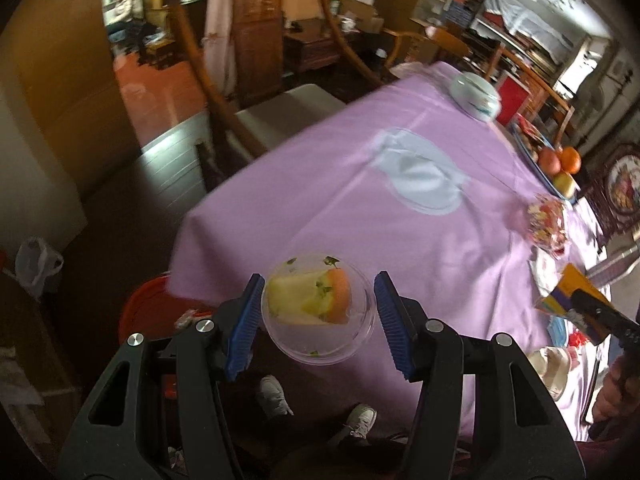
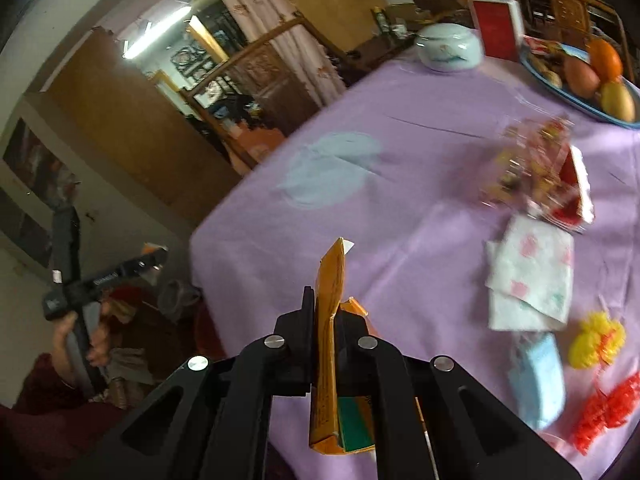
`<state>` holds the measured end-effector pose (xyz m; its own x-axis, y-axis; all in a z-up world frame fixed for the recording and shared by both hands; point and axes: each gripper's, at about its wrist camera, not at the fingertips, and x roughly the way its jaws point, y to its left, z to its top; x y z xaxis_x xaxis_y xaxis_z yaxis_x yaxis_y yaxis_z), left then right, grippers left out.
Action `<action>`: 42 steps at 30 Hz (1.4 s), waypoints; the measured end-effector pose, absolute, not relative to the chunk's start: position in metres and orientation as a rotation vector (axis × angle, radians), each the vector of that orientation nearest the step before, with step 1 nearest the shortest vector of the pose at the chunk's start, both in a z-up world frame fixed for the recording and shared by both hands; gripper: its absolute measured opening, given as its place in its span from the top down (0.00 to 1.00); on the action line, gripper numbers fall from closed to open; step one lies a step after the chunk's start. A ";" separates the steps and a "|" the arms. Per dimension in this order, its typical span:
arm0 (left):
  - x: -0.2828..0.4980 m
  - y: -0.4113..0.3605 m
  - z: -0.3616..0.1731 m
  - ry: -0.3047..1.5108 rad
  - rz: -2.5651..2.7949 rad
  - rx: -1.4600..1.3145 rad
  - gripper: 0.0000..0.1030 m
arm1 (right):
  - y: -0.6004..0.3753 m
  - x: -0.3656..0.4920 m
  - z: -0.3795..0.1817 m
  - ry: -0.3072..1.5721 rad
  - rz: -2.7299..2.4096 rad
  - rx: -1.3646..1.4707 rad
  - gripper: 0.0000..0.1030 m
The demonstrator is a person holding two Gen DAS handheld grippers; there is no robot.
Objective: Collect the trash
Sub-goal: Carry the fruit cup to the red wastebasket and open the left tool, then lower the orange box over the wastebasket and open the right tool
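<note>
Trash in both grippers: left gripper (image 1: 319, 322) grasps clear plastic cup (image 1: 319, 312) with fruit scraps past purple table (image 1: 360, 208) edge; right gripper (image 2: 325, 312) clenched on flattened orange carton (image 2: 330, 320) above the tabletop.

cluttered living room, dim, daylight from the far side. table under a lilac tablecloth (image 1: 320, 208) with a pale blue patch (image 1: 420, 176). curved wooden chair (image 1: 224, 92) with a grey seat pad at the table's far edge. red-orange floor (image 1: 160, 84) beyond, dark carved wooden cabinet (image 1: 260, 20), pale floral curtain (image 2: 264, 4), brown board wall (image 1: 60, 60). shelves (image 1: 520, 24) packed with stuff at far right. ceiling strip light (image 2: 156, 36) seen in the right wrist view. red bucket (image 1: 144, 312) on the floor by the table corner.
</note>
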<state>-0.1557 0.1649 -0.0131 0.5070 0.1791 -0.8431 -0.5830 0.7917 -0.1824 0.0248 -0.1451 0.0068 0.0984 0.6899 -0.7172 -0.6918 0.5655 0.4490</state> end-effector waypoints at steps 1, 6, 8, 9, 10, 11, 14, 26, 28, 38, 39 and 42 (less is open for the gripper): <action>-0.165 0.173 -0.015 0.931 0.502 -0.497 0.46 | -0.139 0.022 0.009 1.058 1.031 -0.007 0.93; -0.200 0.212 -0.027 0.926 0.570 -0.574 0.46 | -0.112 0.008 0.019 1.045 1.055 -0.046 0.93; -0.213 0.229 -0.035 0.927 0.597 -0.602 0.46 | -0.104 0.004 0.025 1.033 1.051 -0.060 0.93; -0.220 0.238 -0.039 0.933 0.611 -0.611 0.46 | -0.102 0.002 0.026 1.030 1.049 -0.063 0.93; -0.224 0.243 -0.042 0.937 0.618 -0.616 0.46 | -0.099 0.000 0.028 1.031 1.045 -0.066 0.93; -0.229 0.249 -0.046 0.944 0.625 -0.622 0.46 | -0.096 -0.001 0.029 1.031 1.040 -0.072 0.93; -0.242 0.266 -0.060 0.973 0.652 -0.646 0.46 | -0.084 -0.005 0.030 1.039 1.030 -0.095 0.93; -0.285 0.297 -0.069 0.983 0.766 -0.696 0.15 | 0.005 -0.034 0.033 1.072 1.153 -0.236 0.93; -0.296 0.300 -0.067 0.983 0.800 -0.693 0.14 | 0.023 -0.041 0.032 1.078 1.196 -0.268 0.93; -0.371 0.314 -0.061 0.952 0.965 -0.763 0.12 | 0.135 -0.116 0.019 1.104 1.498 -0.505 0.93; -0.379 0.313 -0.060 0.949 0.980 -0.772 0.12 | 0.147 -0.126 0.018 1.104 1.530 -0.528 0.93; -0.402 0.311 -0.057 0.942 1.022 -0.791 0.12 | 0.180 -0.150 0.012 1.117 1.604 -0.583 0.90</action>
<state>-0.4024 0.3113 -0.0574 0.2232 0.3385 -0.9141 -0.9384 0.3285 -0.1075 -0.1503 0.1803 0.0118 -0.3331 0.4741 -0.8150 -0.9288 -0.0162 0.3701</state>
